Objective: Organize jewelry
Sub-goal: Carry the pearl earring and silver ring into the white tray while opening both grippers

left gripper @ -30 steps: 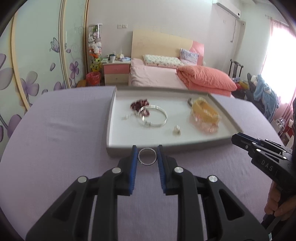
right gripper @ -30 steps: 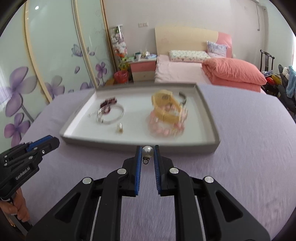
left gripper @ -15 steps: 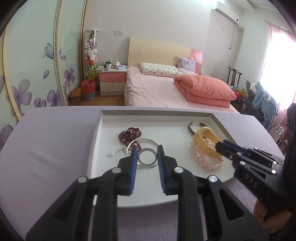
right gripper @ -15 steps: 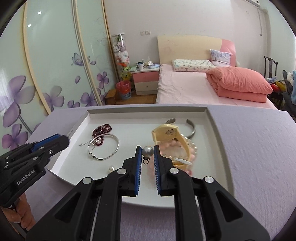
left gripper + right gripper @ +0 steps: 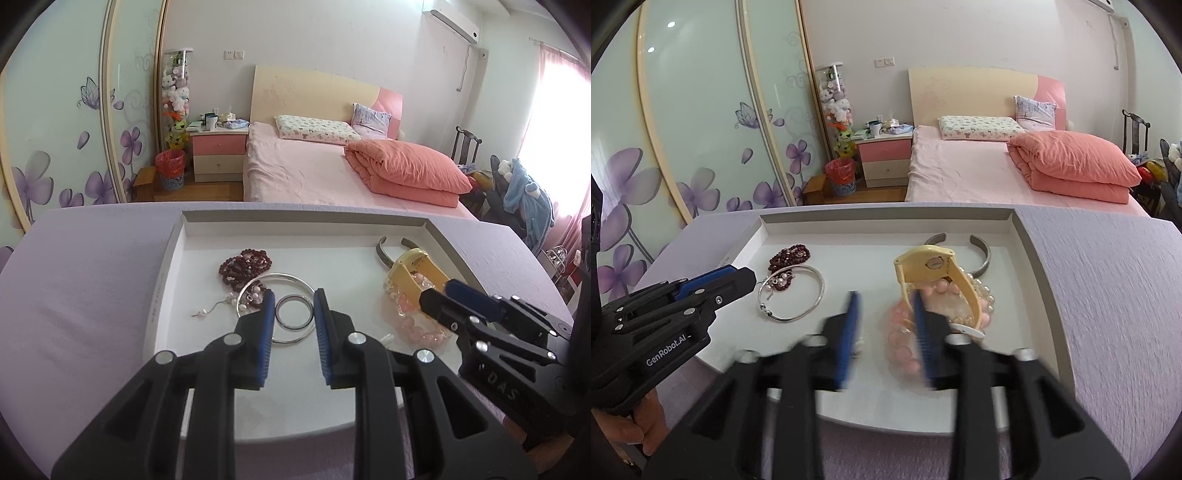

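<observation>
Left hand-held gripper (image 5: 294, 319) over my white tray (image 5: 168, 266), pads pinching small metal ring (image 5: 294, 314) above silver bangle (image 5: 792, 295). Right hand-held gripper (image 5: 886, 325) blurred, jaws apart, nothing between, above pink bead bracelet (image 5: 905, 343).

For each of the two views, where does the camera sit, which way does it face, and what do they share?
Left wrist: behind the left gripper, which holds a small ring, facing the tray and bed; right gripper at right.
Right wrist: behind the blurred right gripper, jaws apart, same heading; left gripper and a hand at left.
Shared: tray, bangle, yellow watch.
</observation>
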Motion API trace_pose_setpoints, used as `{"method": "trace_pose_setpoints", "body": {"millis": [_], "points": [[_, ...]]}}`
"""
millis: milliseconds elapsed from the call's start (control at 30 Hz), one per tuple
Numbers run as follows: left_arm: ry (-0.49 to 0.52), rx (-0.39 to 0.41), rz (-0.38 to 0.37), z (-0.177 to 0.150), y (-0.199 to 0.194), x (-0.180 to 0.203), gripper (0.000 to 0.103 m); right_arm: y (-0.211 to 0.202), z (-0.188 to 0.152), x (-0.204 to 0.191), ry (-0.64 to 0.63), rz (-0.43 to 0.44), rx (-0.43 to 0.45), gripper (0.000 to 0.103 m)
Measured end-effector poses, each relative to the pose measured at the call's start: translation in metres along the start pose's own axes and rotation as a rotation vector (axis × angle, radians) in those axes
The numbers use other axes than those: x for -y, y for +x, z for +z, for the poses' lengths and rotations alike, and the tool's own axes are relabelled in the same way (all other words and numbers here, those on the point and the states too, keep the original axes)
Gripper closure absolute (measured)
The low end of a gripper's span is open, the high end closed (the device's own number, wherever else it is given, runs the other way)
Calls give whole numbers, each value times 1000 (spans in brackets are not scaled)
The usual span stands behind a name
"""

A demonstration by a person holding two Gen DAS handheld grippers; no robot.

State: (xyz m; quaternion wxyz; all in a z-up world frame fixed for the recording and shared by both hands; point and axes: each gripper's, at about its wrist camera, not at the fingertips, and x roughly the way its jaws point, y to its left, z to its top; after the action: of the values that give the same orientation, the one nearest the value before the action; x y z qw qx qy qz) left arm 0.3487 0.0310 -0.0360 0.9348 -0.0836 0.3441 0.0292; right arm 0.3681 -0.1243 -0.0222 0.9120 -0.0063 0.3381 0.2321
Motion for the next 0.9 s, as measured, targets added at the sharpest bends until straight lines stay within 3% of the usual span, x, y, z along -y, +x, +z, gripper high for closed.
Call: {"method": "trace_pose_setpoints", "body": {"millis": [200,433,600,900], "points": [[3,-11,-7,0,5,3,81,-1,-1,4,4,-9,-6,57],[10,-15,-15,2,12,7,81,-10,-6,14,23,-32,13,37],[11,-16,-17,3,16,11,81,-15,-6,27,54,-49,36,31],[19,-20,-13,4,24,14,81,-12,-11,42,92,-53,37,30]]}}
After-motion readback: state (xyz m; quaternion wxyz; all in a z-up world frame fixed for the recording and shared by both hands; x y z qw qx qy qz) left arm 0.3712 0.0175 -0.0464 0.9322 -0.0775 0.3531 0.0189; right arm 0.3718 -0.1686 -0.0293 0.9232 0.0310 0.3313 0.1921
